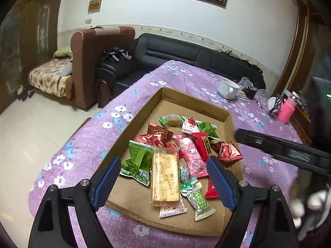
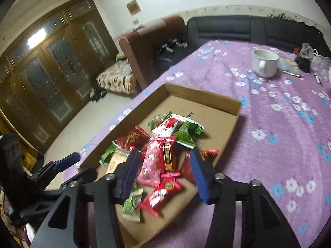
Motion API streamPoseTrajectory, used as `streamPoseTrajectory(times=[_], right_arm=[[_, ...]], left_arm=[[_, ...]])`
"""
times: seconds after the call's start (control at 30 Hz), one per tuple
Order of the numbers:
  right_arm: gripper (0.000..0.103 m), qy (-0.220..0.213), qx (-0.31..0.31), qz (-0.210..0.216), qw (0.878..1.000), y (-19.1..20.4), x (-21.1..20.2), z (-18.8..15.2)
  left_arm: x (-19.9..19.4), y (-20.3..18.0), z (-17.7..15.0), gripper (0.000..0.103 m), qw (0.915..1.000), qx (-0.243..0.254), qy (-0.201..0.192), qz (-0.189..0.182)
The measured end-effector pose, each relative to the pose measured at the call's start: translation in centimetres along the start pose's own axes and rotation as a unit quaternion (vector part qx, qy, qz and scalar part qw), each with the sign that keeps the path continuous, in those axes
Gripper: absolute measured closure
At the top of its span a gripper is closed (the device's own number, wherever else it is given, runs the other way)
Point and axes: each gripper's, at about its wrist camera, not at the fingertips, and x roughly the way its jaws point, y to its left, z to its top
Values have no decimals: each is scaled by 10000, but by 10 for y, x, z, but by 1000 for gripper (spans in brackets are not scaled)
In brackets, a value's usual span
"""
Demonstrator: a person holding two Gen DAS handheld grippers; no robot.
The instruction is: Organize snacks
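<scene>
Left wrist view, left to right. Left gripper [image 1: 163,177]: blue ribbed pads spread wide, gripping nothing, poised over the near half of the shallow brown cardboard tray [image 1: 192,99]. Tray rests on the purple flower-print tablecloth [image 1: 82,144]. Between the pads: green foil snack packet [image 1: 137,161], clear-wrapped pale rectangular biscuit [image 1: 164,177], pink cartoon-print candy sachet [image 1: 191,157], dark red packet with a black label strip [image 1: 203,144]. Beyond the right pad: crumpled red foil packet [image 1: 227,152]. Far right: white ceramic mug [image 1: 227,87] and pink bottle [image 1: 286,110], the bottle appearing in this view only. Right gripper's black body crosses the right edge; its fingers are not visible here.

Right wrist view, left to right. Glazed wooden doors [image 2: 51,66], seen fully here only. Left gripper's blue pad at the tray's left edge. Right gripper [image 2: 163,173]: pads apart, empty, hovering over the snack pile, pink sachet and dark red packet between them. Image blurred.
</scene>
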Motion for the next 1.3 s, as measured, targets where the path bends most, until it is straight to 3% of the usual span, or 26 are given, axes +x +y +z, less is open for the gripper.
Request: streamPoseTrajectory(times=[0.5, 1.03, 1.3], right_arm=[[45, -471, 221, -54, 9986, -26, -61, -45], [42, -680, 288, -205, 9971, -38, -87, -72], [41, -638, 317, -229, 9972, -39, -87, -77]], left_arm=[[-24, -63, -8, 7, 9952, 763, -211, 577], [-27, -110, -21, 7, 9909, 1244, -43, 513], [-28, -115, -24, 7, 9915, 1214, -113, 449]])
